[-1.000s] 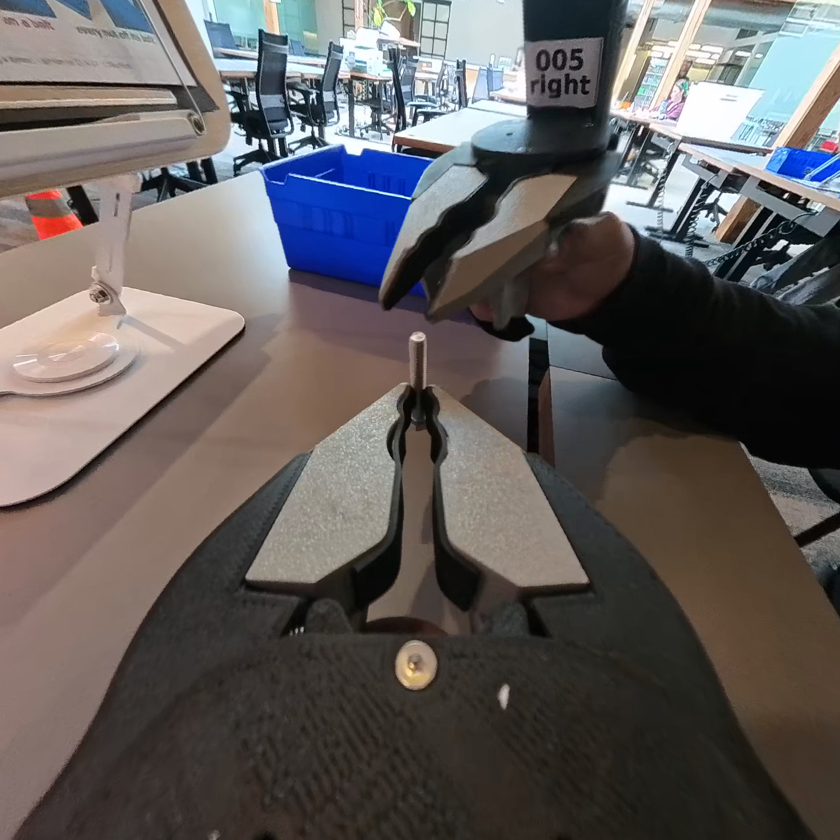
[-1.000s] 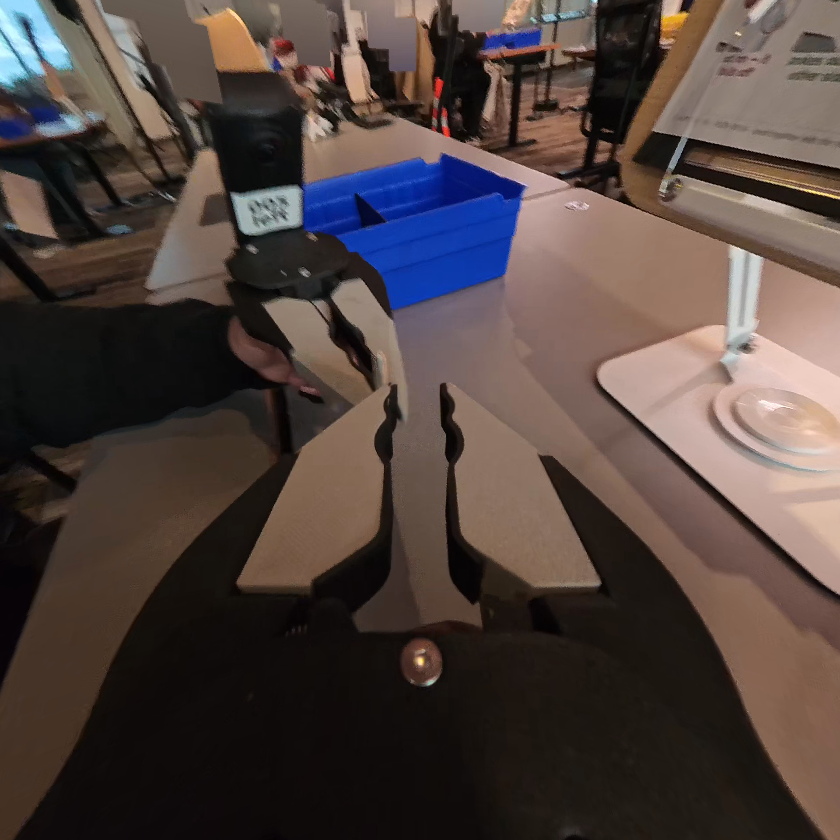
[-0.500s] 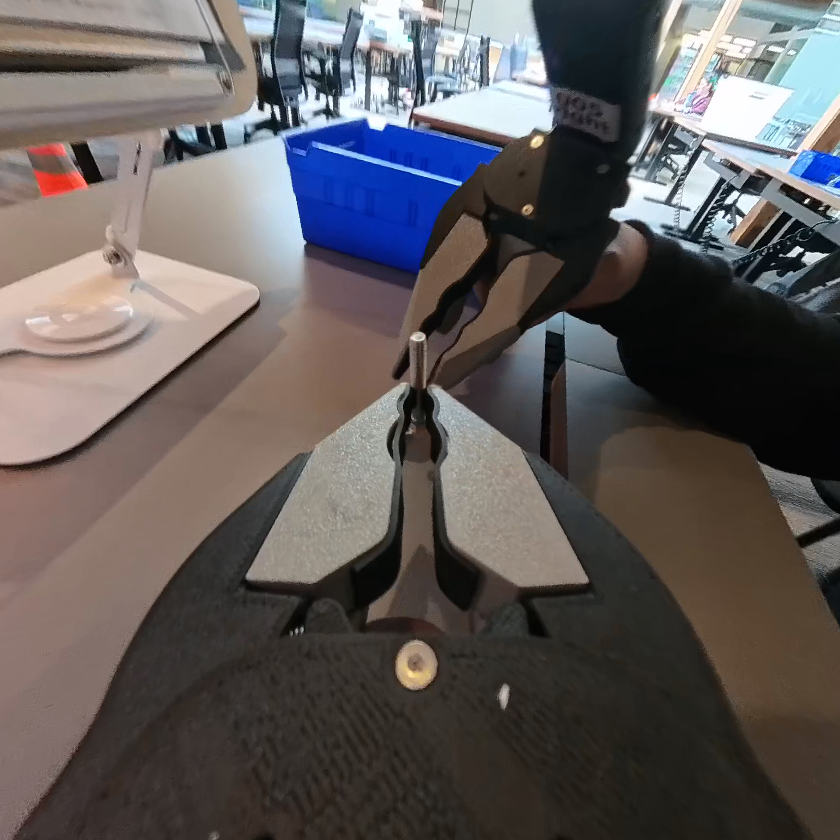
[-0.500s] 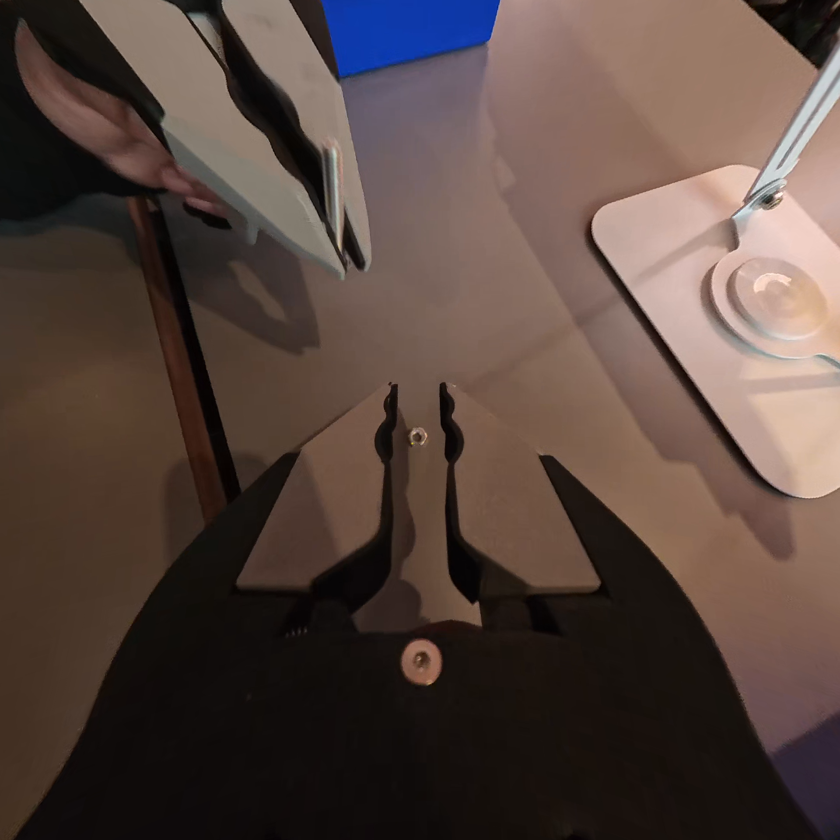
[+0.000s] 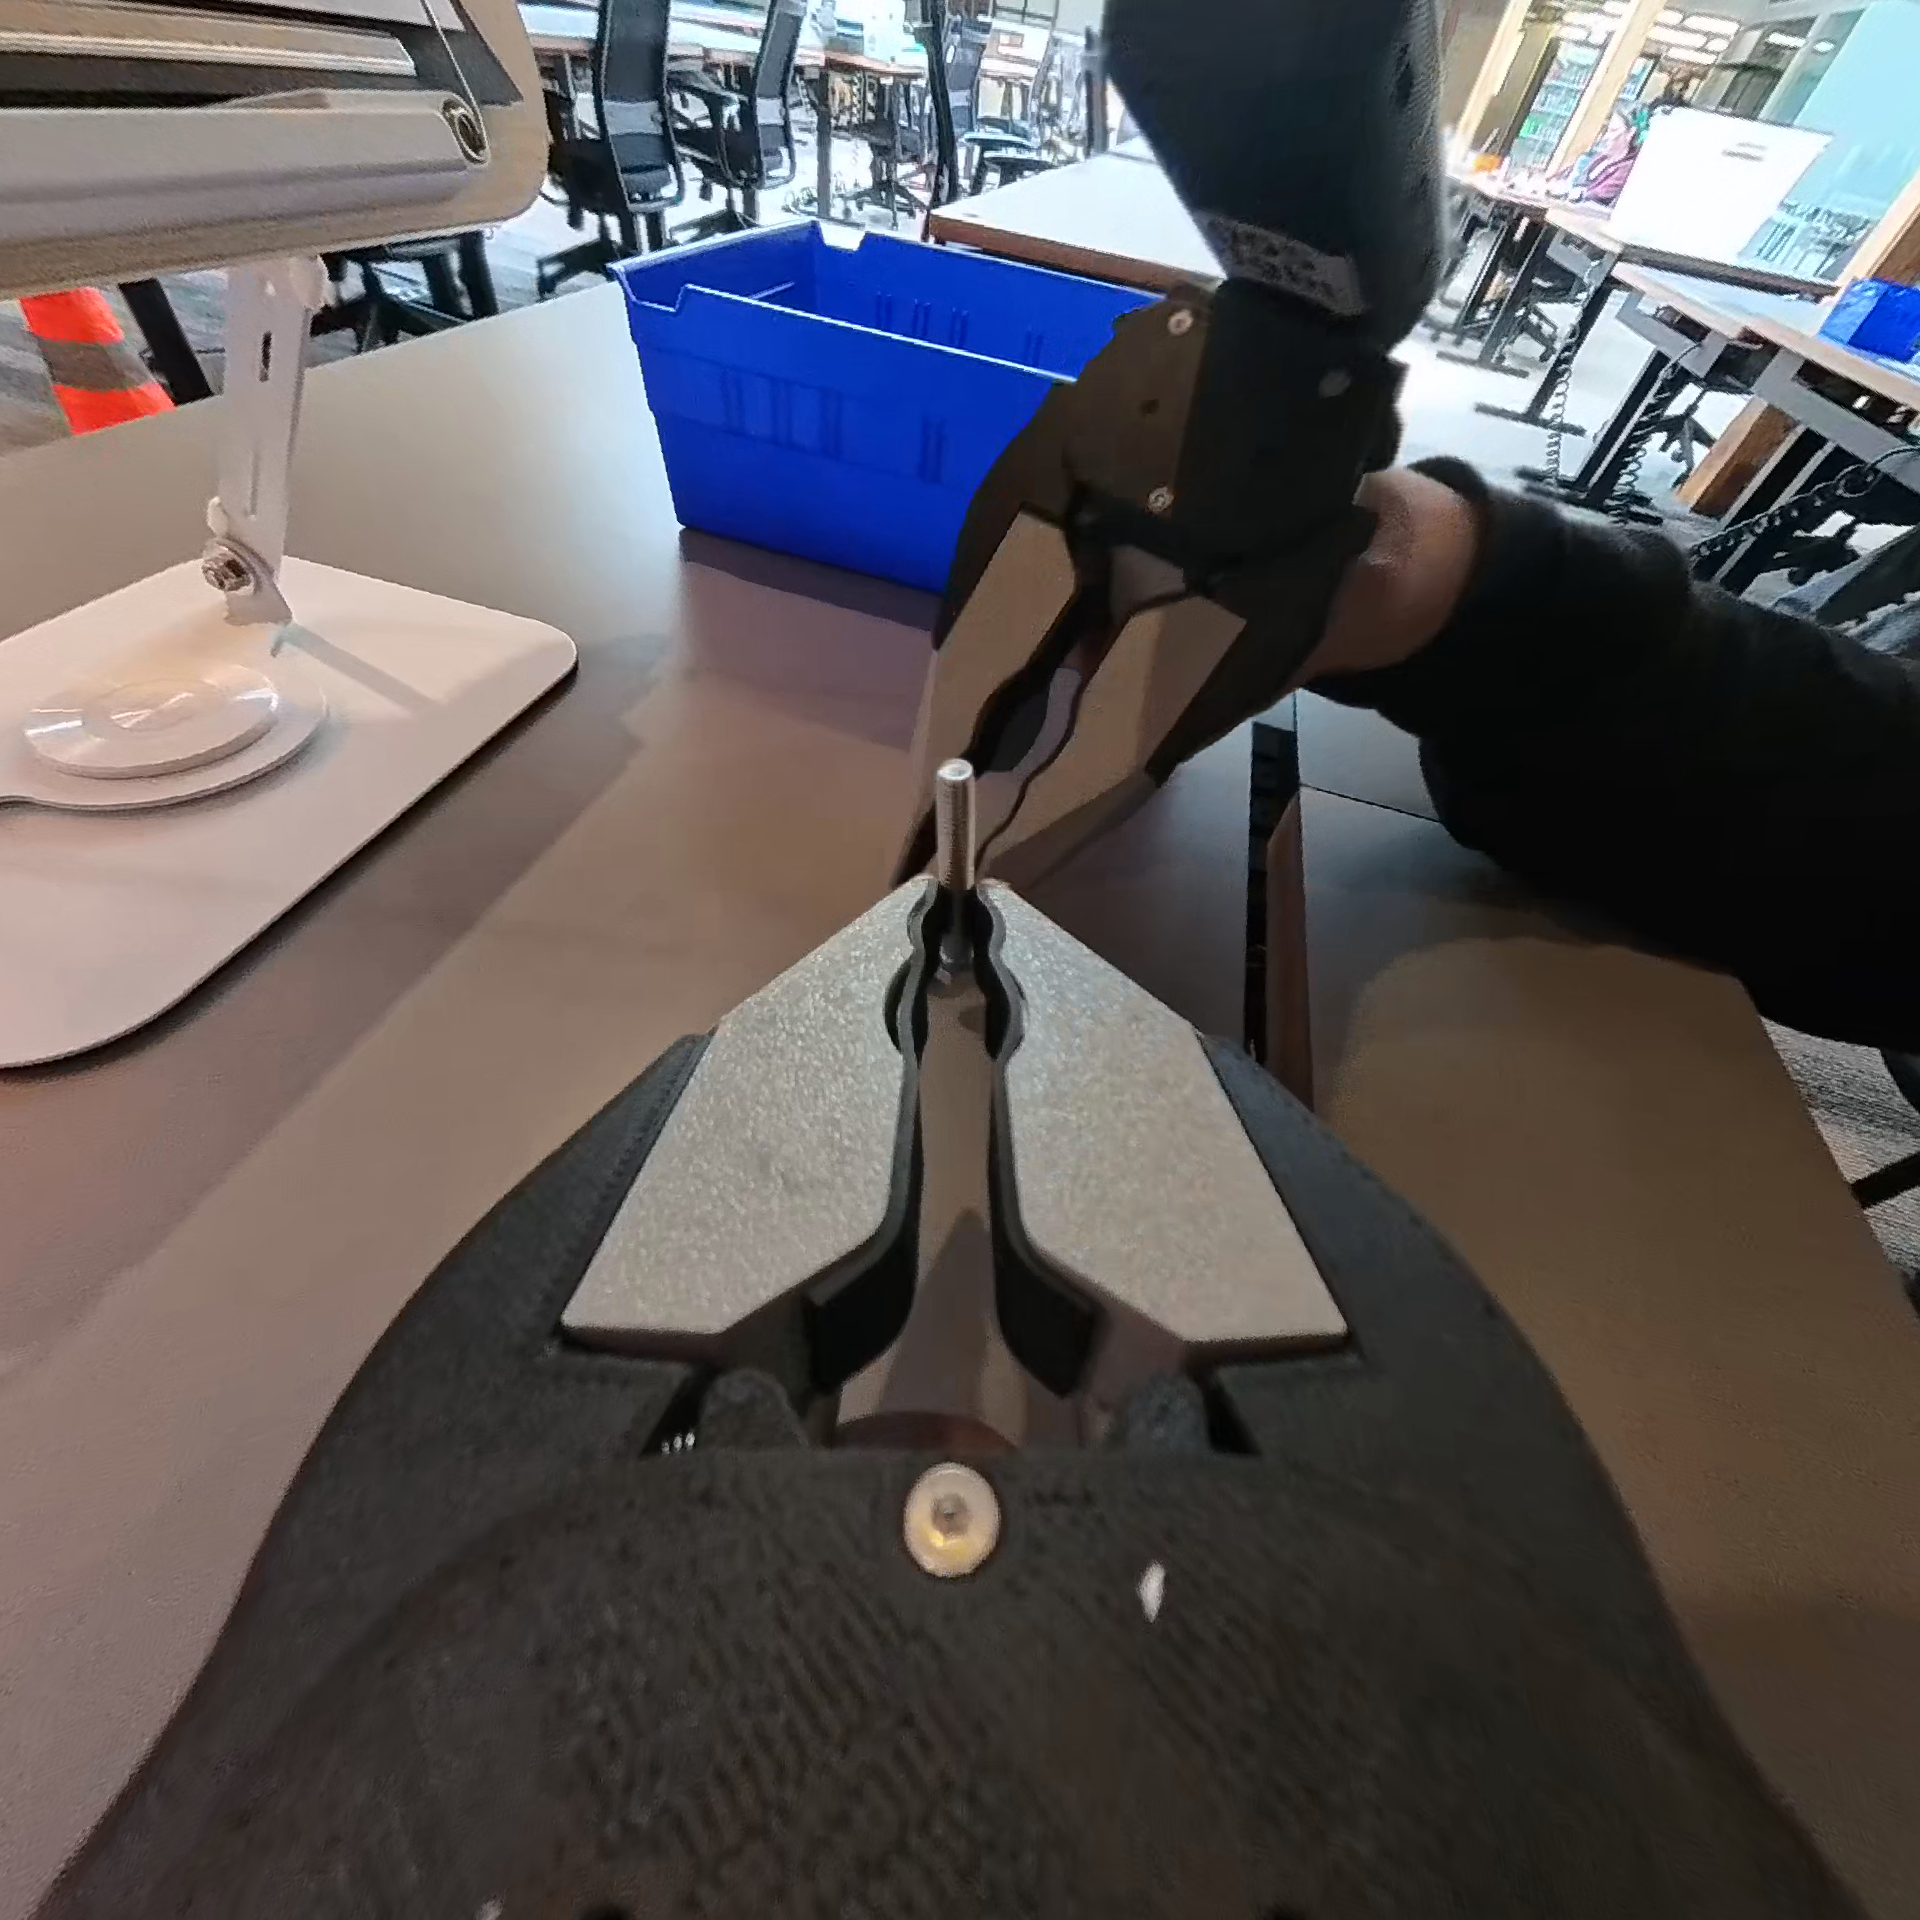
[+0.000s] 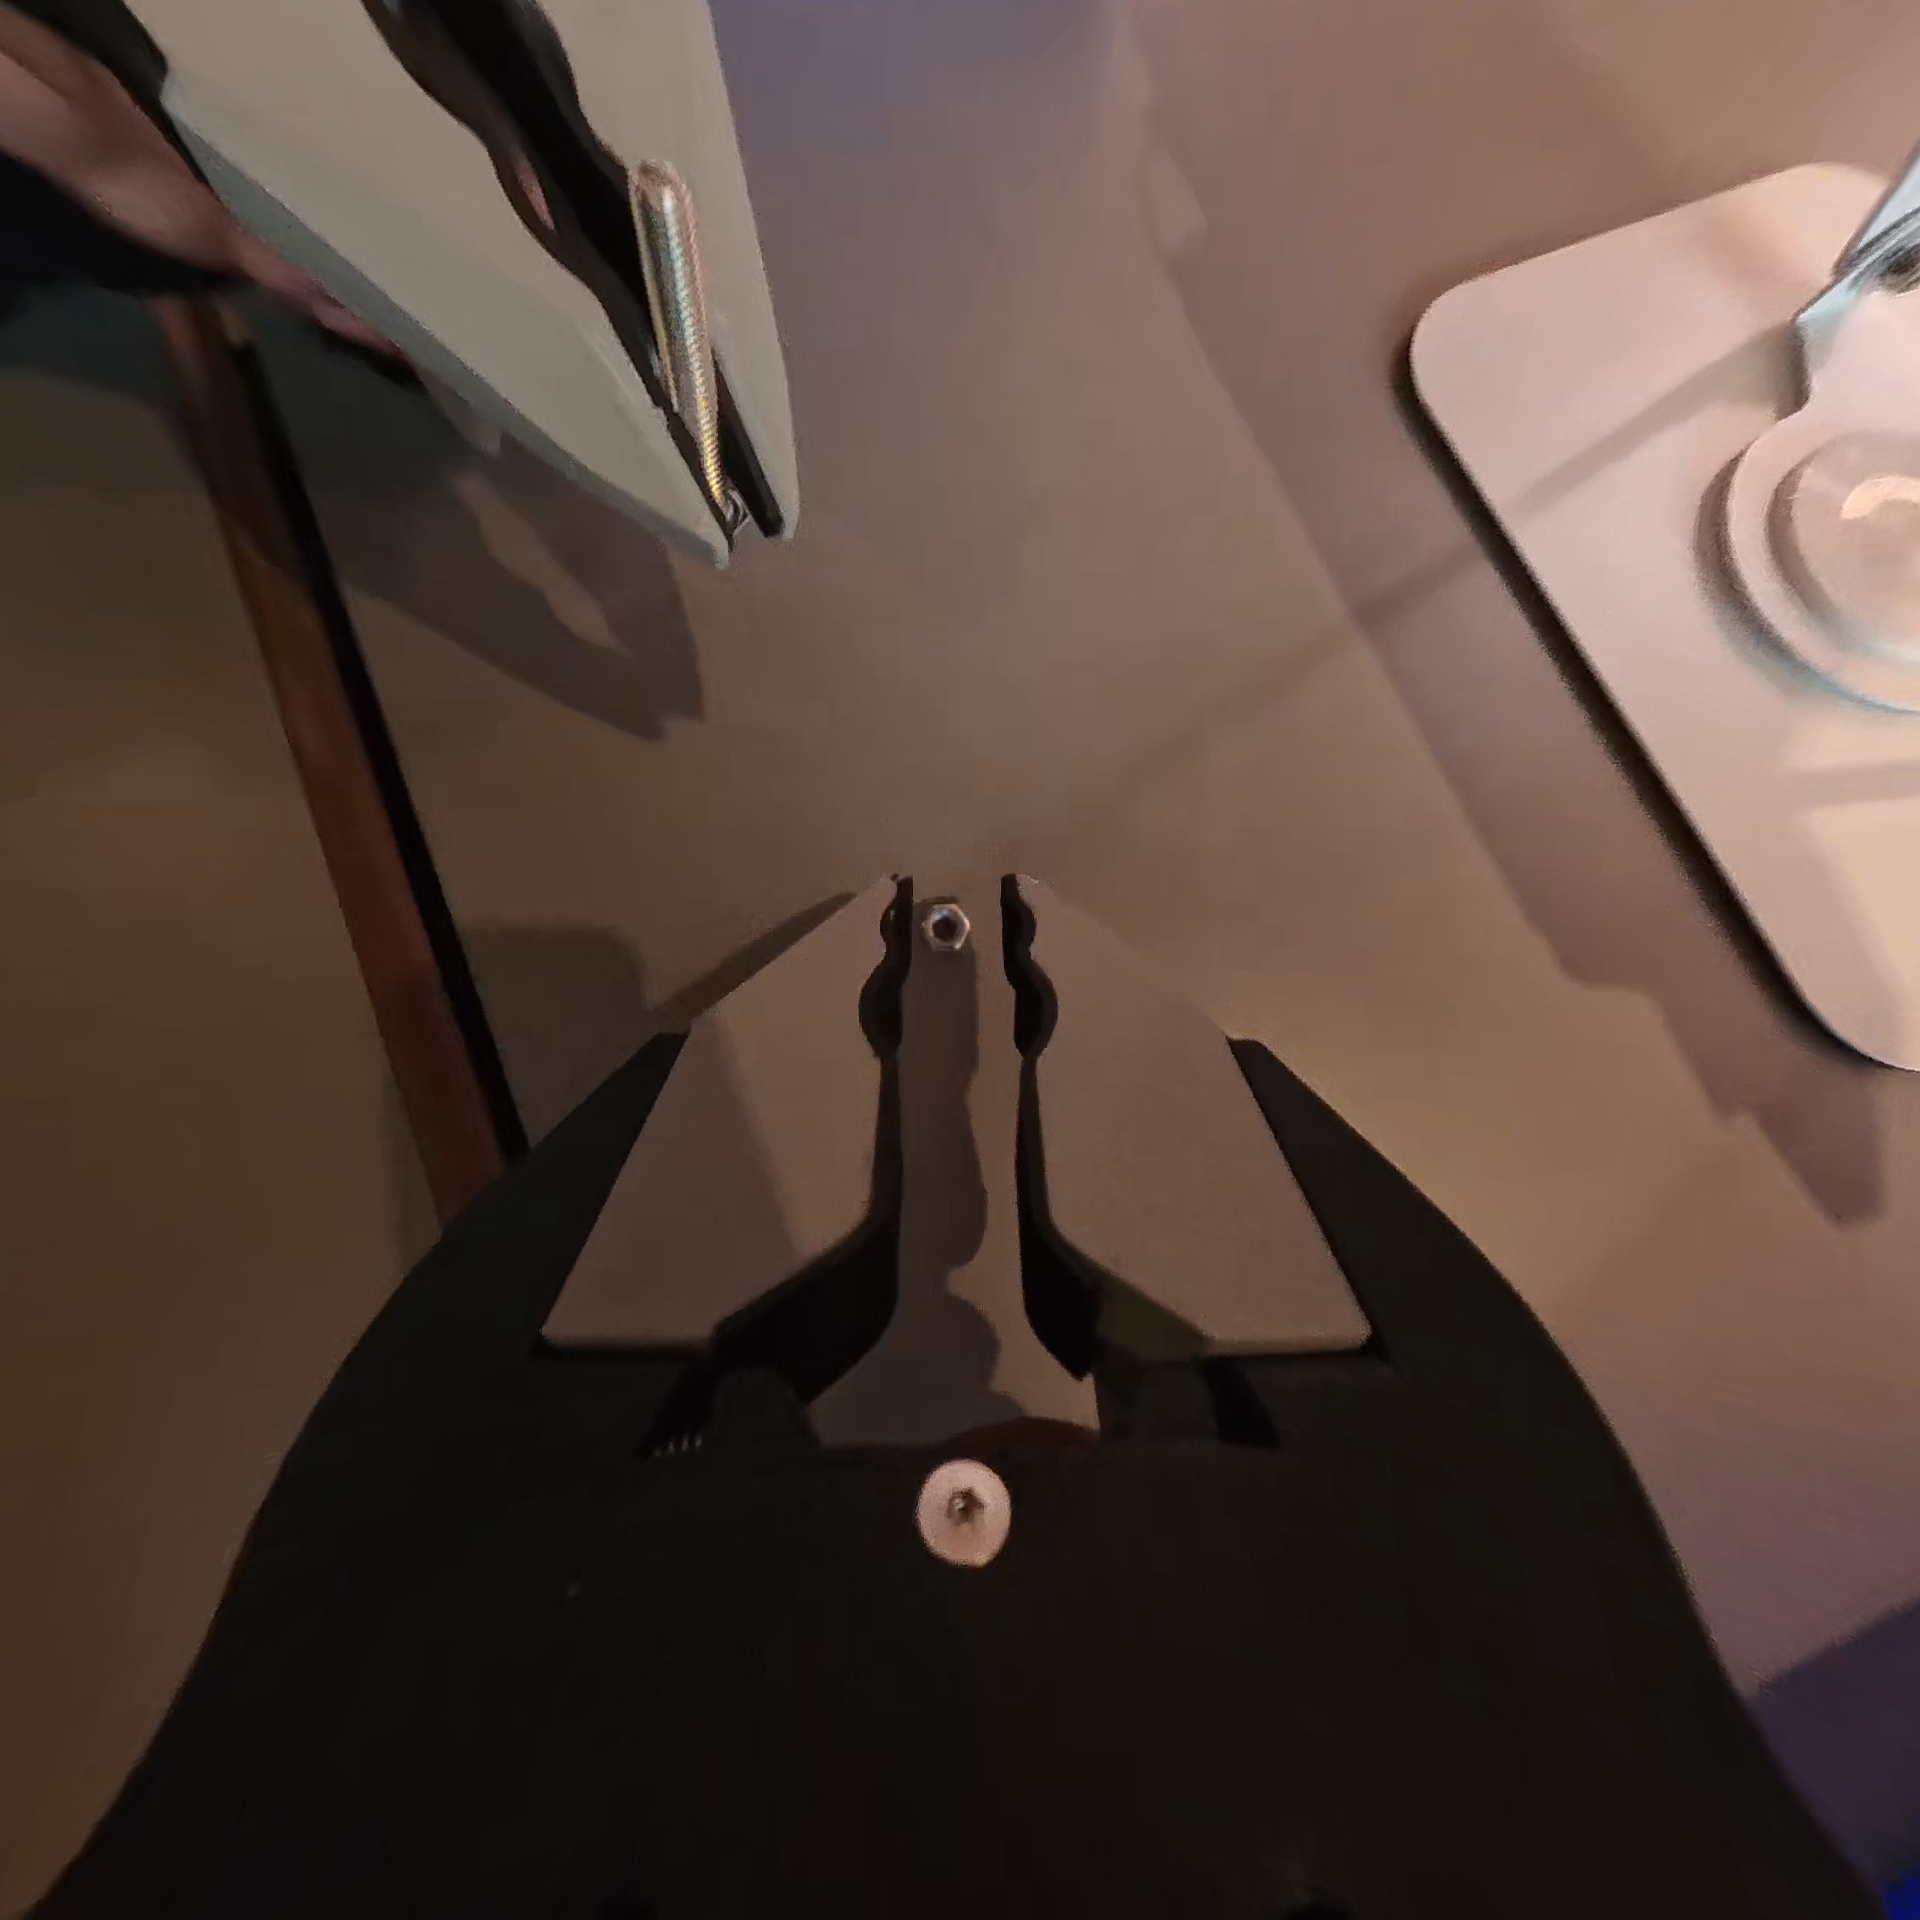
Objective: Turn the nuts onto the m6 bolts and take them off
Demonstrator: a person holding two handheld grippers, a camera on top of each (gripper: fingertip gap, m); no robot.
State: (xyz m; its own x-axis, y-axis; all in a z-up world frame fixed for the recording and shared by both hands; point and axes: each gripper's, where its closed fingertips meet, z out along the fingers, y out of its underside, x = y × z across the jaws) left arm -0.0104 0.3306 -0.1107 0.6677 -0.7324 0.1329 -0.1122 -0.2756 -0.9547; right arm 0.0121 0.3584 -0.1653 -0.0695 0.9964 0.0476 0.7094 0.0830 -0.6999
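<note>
My left gripper (image 5: 951,914) is shut on a silver M6 bolt (image 5: 951,821) and holds it upright, threaded end up, above the brown table (image 5: 520,987). The bolt also shows in the right wrist view (image 6: 675,312), clamped in the left gripper (image 6: 743,520) at upper left. My right gripper (image 6: 945,894) is open and points down at the table; a small silver nut (image 6: 943,925) lies on the table between its tips, not touched. In the left wrist view the right gripper (image 5: 956,842) hangs just behind the bolt, tips down at the table.
A blue plastic bin (image 5: 862,416) stands at the back of the table. A white stand base (image 5: 208,758) with a tilted arm is at the left and shows in the right wrist view (image 6: 1662,520) at the right. A dark seam (image 6: 343,748) splits the table. Across from one pair of fingers to the other is roughly 7 cm.
The right gripper has tilted down from level and dropped to the table, so the nut now lies between its open tips. The left gripper has kept the bolt upright, nearly still.
</note>
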